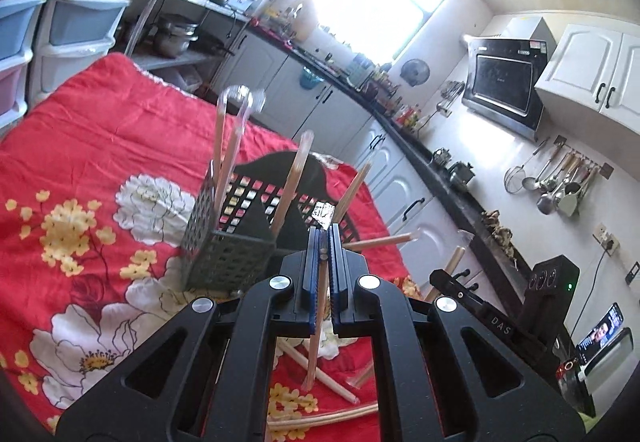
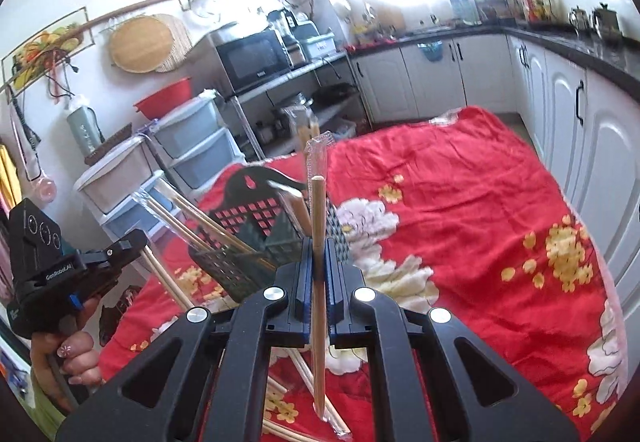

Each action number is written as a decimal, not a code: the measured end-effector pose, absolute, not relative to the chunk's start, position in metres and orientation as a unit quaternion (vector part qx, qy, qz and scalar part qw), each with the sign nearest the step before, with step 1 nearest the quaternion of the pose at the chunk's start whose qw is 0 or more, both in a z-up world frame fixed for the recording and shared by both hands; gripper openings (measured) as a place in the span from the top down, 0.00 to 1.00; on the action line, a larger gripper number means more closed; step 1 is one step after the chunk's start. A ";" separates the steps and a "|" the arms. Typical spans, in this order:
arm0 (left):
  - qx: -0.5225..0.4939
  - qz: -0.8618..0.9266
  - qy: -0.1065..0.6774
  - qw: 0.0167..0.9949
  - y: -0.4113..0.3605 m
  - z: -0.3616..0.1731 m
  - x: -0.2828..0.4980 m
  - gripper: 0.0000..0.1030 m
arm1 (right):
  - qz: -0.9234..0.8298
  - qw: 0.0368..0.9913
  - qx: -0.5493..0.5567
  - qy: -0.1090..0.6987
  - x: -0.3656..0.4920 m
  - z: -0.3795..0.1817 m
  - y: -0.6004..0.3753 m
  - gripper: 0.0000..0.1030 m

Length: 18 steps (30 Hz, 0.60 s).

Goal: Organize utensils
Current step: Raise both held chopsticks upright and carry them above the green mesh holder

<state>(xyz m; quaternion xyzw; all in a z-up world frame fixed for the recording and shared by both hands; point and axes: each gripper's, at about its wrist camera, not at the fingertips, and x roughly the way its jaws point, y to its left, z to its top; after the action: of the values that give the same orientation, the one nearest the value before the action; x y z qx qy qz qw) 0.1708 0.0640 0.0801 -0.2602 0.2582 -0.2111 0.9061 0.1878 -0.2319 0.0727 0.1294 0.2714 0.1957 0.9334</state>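
Jaws clamped both sides: left gripper pinching a wrapped chopstick, right gripper squeezing another chopstick upright. Holder at eleven o'clock on red cloth.

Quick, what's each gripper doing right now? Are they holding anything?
Left gripper: closed on a wrapped chopstick.
Right gripper: closed on a wooden chopstick in a clear wrapper.
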 end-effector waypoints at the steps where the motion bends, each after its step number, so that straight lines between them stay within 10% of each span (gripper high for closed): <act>1: -0.260 -0.211 0.255 0.907 0.065 0.082 0.170 0.98 | 0.197 0.935 0.128 0.267 0.186 0.075 -0.231 0.94; 18: -0.264 -0.198 0.200 0.922 0.086 0.114 0.157 0.98 | 0.233 0.936 0.114 0.237 0.179 0.097 -0.208 0.94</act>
<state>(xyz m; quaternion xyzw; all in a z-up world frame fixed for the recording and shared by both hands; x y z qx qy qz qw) 0.1566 0.0862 0.1142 -0.2642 0.2004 -0.1977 0.9225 0.1785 -0.2080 0.0972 0.1142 0.2366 0.2330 0.9363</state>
